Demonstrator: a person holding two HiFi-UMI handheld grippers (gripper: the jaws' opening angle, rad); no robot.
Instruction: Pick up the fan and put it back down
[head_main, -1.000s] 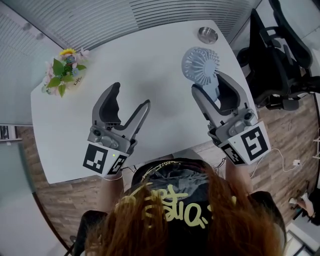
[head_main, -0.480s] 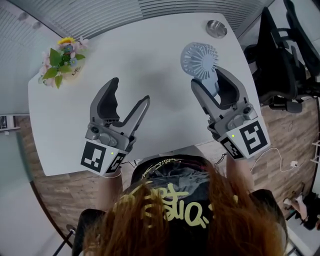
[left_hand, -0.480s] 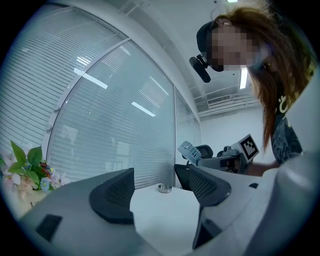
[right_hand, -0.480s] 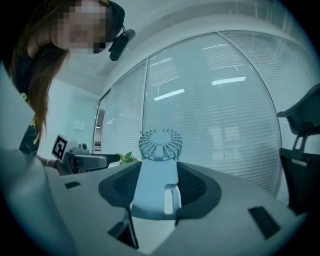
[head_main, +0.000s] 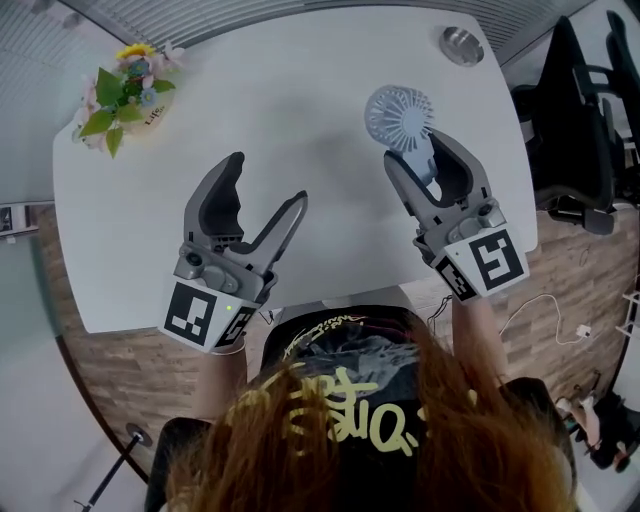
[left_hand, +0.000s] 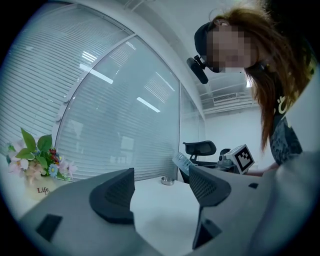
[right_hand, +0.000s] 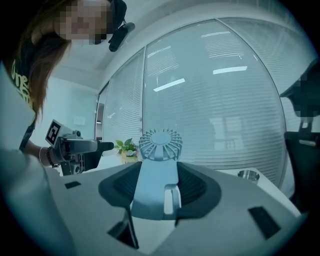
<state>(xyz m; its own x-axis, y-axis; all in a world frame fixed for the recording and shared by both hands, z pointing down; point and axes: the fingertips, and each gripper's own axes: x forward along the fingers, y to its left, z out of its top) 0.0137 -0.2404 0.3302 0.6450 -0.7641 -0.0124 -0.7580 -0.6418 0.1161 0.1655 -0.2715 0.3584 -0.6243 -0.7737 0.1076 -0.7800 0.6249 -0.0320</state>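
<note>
Now your right gripper grips the pale blue fan by its handle over the white counter; left of the fan, your left gripper gapes wide.

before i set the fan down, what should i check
1. Right gripper shut on fan handle: ok
2. Fan upright between the jaws: ok
3. Table around the fan bare: ok
4. Dish and flowers apart from the fan: ok
5. Left gripper open, empty, apart from the fan: ok
6. Fan base on the table: cannot tell
</note>
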